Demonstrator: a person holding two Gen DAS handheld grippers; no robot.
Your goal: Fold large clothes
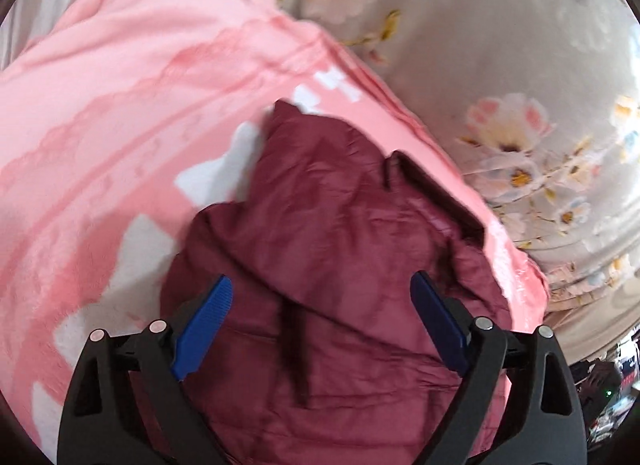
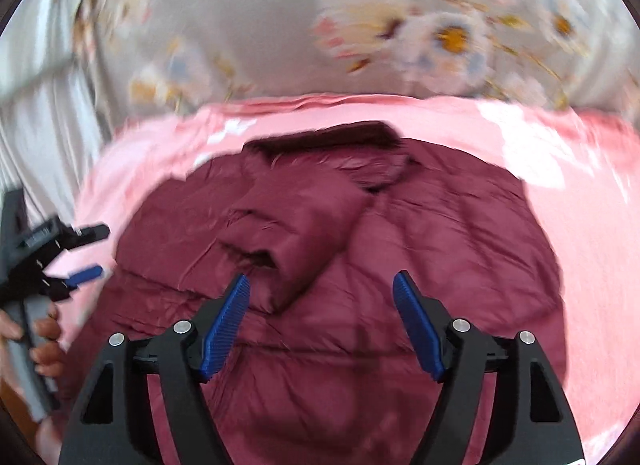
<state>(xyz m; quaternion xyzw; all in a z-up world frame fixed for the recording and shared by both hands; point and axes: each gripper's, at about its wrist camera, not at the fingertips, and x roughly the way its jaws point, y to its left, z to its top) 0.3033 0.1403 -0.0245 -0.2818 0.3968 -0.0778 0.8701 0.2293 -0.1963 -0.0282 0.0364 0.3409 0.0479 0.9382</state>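
A dark maroon padded jacket lies spread on a pink blanket. One sleeve is folded across its body, and its collar lies at the far edge. My right gripper hovers open over the jacket with nothing between its blue pads, the sleeve's cuff just beyond them. In the left wrist view the jacket fills the lower middle. My left gripper stands open above it, holding nothing. The left gripper also shows at the left edge of the right wrist view, open, held by a hand.
The pink blanket, with white patches, lies on a bed sheet printed with pale flowers. The sheet stretches beyond the blanket's far edge. Dark clutter sits past the bed's edge at lower right.
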